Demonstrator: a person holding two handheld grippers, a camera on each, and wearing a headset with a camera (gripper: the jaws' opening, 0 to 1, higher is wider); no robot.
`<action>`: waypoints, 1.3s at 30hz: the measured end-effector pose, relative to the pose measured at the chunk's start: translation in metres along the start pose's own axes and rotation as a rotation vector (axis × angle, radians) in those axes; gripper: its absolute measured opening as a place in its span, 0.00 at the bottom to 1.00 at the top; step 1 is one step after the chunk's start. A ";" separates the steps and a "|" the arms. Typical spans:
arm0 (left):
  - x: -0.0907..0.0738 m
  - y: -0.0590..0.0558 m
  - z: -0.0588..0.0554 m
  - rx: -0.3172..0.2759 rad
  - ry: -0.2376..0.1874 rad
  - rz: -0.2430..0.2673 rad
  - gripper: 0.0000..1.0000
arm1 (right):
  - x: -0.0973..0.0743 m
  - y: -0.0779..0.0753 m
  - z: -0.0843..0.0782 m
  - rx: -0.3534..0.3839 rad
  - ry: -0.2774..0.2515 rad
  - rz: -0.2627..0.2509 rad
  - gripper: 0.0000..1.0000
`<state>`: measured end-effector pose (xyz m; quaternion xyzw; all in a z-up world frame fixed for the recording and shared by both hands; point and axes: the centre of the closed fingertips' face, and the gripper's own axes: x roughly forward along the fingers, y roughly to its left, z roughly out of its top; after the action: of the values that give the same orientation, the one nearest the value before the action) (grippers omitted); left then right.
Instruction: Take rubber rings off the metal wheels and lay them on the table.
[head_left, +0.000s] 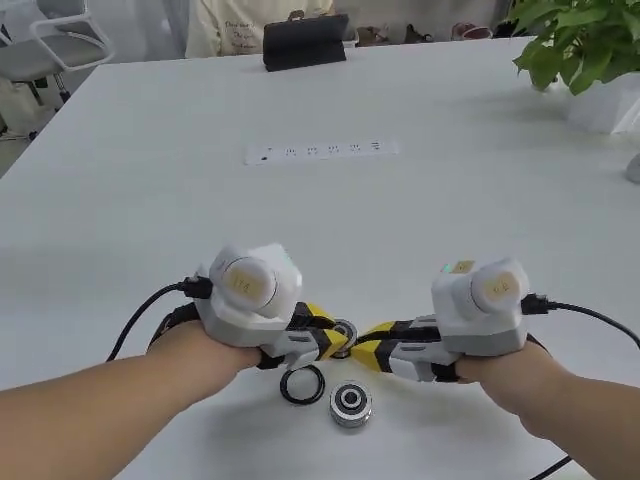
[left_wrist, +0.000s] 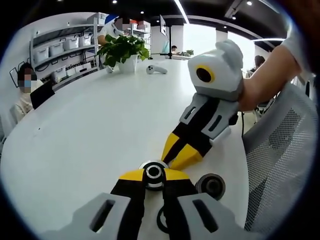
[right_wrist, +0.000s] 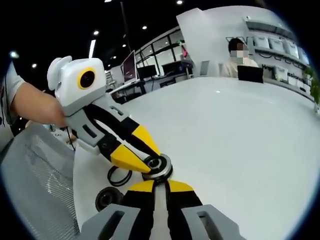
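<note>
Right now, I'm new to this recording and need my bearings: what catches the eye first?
The left gripper and right gripper meet tip to tip at a metal wheel near the white table's front edge, with the left jaws shut on it. Just in front of them lie a loose black rubber ring and a second wheel.

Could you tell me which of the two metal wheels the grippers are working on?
The wheel between the tips of the left gripper and right gripper; the other wheel lies untouched beside a loose black ring.
</note>
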<state>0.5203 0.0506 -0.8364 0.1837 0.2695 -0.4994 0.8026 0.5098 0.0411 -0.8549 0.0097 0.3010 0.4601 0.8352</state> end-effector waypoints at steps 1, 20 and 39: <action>0.000 0.000 0.000 0.001 0.000 0.003 0.07 | 0.000 -0.001 0.000 0.027 -0.001 -0.006 0.01; 0.000 -0.001 0.000 -0.003 -0.002 0.021 0.07 | -0.008 -0.007 0.010 0.493 -0.155 0.029 0.00; 0.001 0.000 0.000 -0.020 0.004 0.048 0.07 | -0.008 0.003 0.020 0.470 -0.172 0.053 0.00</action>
<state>0.5204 0.0498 -0.8367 0.1830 0.2719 -0.4769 0.8156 0.5147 0.0413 -0.8336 0.2506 0.3273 0.3967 0.8201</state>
